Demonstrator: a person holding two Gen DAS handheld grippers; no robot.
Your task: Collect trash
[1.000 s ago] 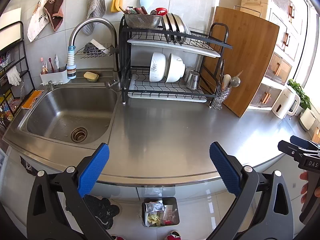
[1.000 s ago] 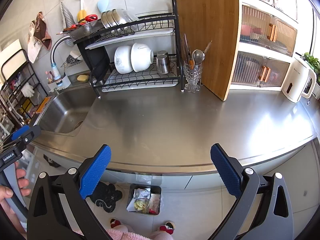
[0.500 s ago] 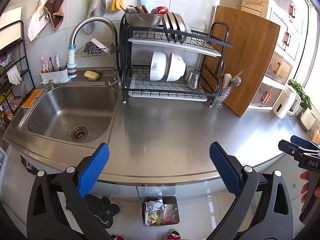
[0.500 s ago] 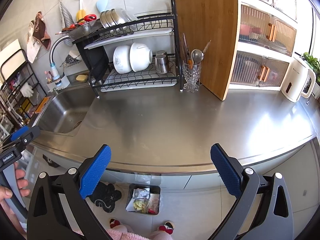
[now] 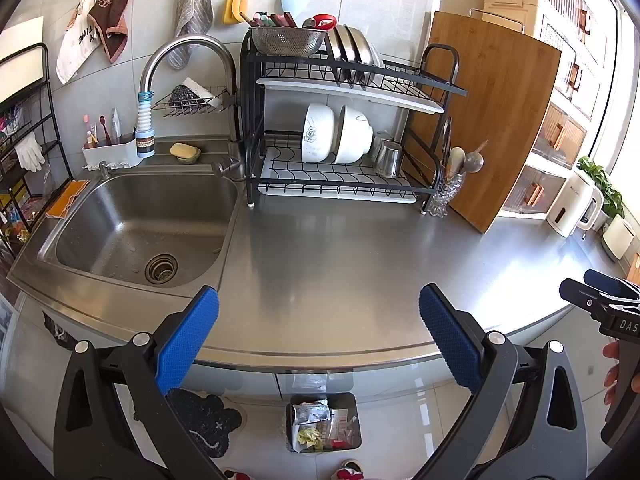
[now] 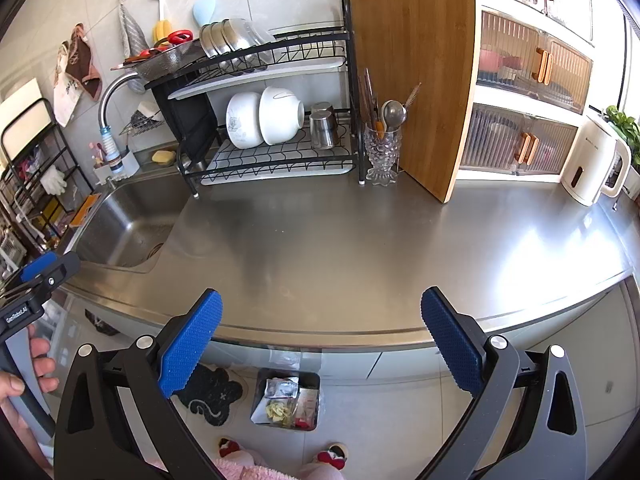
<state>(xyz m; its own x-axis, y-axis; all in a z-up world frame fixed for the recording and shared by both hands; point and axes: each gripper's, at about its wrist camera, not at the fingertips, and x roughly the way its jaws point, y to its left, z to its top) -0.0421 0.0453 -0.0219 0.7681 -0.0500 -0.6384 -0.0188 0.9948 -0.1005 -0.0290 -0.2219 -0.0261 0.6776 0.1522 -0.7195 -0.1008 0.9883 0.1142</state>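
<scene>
- The left gripper [image 5: 319, 338] is held above the front edge of the steel countertop [image 5: 360, 264], its jaws spread wide with nothing between the 2 blue pads.
- The right gripper [image 6: 321, 340] is held likewise, jaws wide apart and empty.
- Trash [image 5: 322, 426] is seen packed in a small bin [image 5: 352, 404] on the floor below the counter edge: a crumpled silver wrapper, yellowish scraps and red bits.
- A dark mat [image 6: 210, 394] lies just beside the bin.
- The sink [image 5: 136, 224] and dish rack [image 5: 340, 184] are set well apart from both grippers.
</scene>
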